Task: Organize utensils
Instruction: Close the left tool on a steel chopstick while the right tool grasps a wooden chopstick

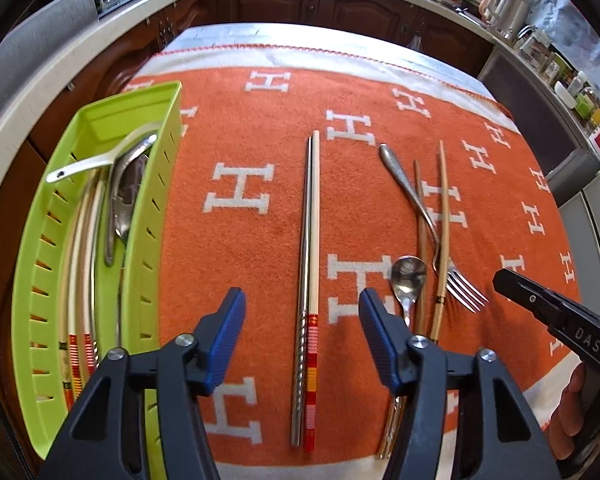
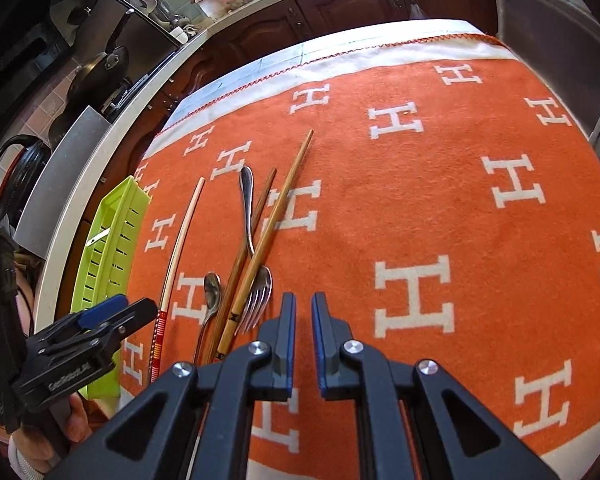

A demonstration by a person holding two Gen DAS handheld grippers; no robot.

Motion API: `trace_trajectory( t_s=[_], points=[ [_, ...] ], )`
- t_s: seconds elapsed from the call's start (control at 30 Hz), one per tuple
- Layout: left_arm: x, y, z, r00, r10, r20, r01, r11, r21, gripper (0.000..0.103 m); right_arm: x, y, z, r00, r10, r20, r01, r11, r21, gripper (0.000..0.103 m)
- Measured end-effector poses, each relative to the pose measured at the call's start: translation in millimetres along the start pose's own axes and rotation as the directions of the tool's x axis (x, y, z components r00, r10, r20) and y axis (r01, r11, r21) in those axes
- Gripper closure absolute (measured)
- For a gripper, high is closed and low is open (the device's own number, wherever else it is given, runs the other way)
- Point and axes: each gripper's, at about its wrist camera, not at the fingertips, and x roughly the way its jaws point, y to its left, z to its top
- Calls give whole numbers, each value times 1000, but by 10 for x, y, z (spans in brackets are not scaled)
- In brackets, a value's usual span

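Leftmost, a lime-green slotted plastic tray held spoons and chopsticks. Beside it, the left hand-held gripper hovered wide open, empty, over a steel and white chopstick pair on the orange H-patterned surface. Rightward lay a steel spoon, wooden chopsticks and fork; the right hand-held gripper stood narrowly parted, empty.

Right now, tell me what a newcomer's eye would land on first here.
The orange blanket patterned with white H letters fills the table. At its left edge sits a lime-green tray already holding utensils. A steel and a cream chopstick lie side by side between the left gripper's open jaws, with a fork, spoon and wooden chopsticks loosely piled to their right.
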Motion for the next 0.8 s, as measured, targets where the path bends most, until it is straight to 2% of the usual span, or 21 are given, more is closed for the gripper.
trace_trajectory(
  t_s=[0.1,0.2,0.47,0.67,0.8],
  points=[
    [107,10,52,1000,-8,-23,8,1000,-17,67,72,-7,50,1000,23,-8,-23,1000,8,93],
    [204,25,89,999,-16,-48,14,999,-35,73,158,-4,117,998,52,-18,-52,999,13,93],
    [211,98,156,999,-23,-46,20,997,-69,79,378,42,299,992,120,-46,-118,992,42,90],
    [216,172,171,999,-3,-47,0,998,-65,82,453,117,352,995,94,-39,-93,995,26,90],
    [240,95,162,998,32,-47,-33,999,-15,82,460,189,382,997,62,-37,-63,998,-4,90]
  ],
)
